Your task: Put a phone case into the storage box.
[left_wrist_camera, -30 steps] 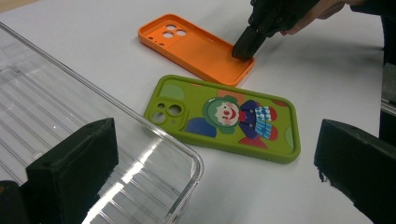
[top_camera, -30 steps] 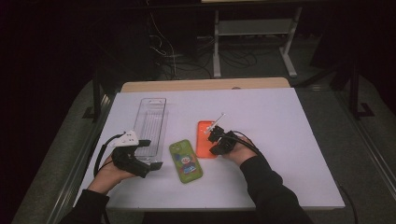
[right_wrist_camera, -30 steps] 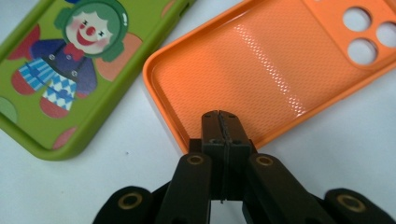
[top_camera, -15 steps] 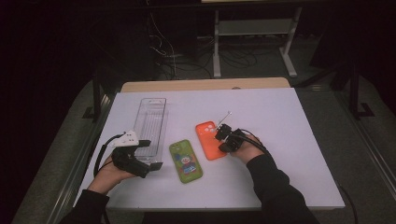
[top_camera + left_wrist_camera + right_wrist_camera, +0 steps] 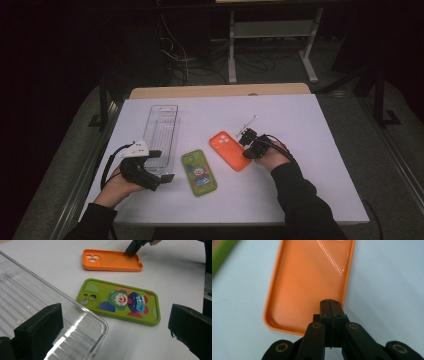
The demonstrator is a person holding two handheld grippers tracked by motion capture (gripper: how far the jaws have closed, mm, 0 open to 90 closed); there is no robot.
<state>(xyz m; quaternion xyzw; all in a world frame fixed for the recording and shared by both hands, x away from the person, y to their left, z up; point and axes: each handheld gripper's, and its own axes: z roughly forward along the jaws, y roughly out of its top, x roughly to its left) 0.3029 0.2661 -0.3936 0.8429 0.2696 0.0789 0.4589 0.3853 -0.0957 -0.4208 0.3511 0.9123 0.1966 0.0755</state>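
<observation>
An orange phone case (image 5: 227,149) lies hollow side up in the middle of the white table (image 5: 310,120). My right gripper (image 5: 246,154) is shut, and its tips rest inside the case near the end away from the camera holes. In the right gripper view the closed jaws sit just inside the long wall of the orange case (image 5: 307,282), with the right gripper (image 5: 329,302) holding nothing. A green phone case (image 5: 199,172) with a clown picture lies to its left. My left gripper (image 5: 162,165) is open at the near end of a clear plastic tray (image 5: 162,132), and from it the green case (image 5: 120,301) lies ahead.
The clear tray (image 5: 37,302) is long, ridged and empty, and runs away from me at the left. In the left gripper view the orange case (image 5: 110,260) lies beyond the green one. Bare white table stretches to the right and far side. The floor beyond holds cables and a metal stand.
My right gripper has slid to the right, and the orange case has moved and turned with it, further from the green case. The left gripper has stayed put.
</observation>
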